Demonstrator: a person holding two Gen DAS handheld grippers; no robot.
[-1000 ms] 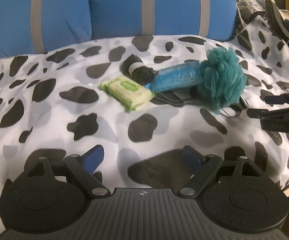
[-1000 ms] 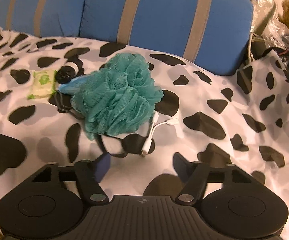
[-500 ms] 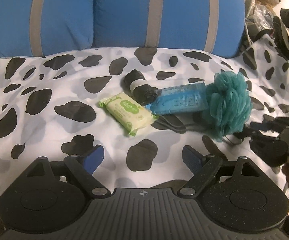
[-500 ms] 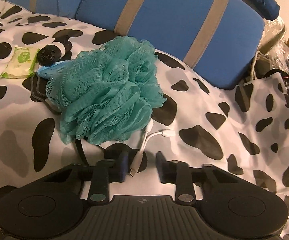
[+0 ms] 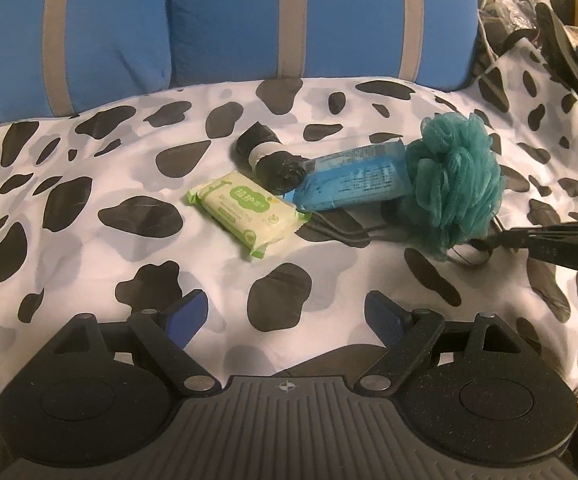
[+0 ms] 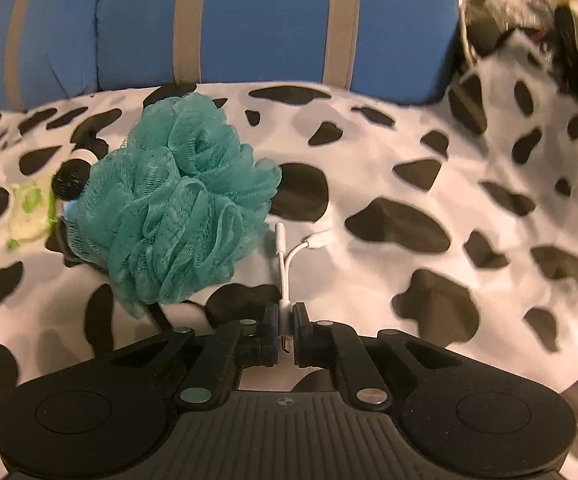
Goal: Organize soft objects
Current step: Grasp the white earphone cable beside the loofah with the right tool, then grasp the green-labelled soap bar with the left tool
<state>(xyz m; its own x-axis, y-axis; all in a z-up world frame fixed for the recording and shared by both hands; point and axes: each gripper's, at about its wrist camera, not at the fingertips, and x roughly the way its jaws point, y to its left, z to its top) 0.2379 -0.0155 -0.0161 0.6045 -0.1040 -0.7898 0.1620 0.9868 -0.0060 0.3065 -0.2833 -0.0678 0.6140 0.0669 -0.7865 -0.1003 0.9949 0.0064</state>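
On the cow-print sheet (image 5: 89, 168) lie a green wipes pack (image 5: 245, 214), a black roll with a white band (image 5: 271, 160), a blue packet (image 5: 355, 180) and a teal mesh bath pouf (image 5: 455, 182) (image 6: 177, 204), with black cords (image 5: 341, 232) under them. A white split adapter cable (image 6: 289, 256) lies right of the pouf. My right gripper (image 6: 285, 316) is shut on the cable's near end; it shows at the right of the left wrist view (image 5: 505, 236). My left gripper (image 5: 285, 312) is open and empty, short of the wipes.
Blue cushions with grey stripes (image 5: 229, 24) (image 6: 249, 20) stand behind the sheet. Dark clutter, bags and a plush toy (image 5: 549, 20) pile up at the far right (image 6: 529, 12).
My right gripper came forward and closed on the white cable's near end. My left gripper pulled back slightly and stayed open.
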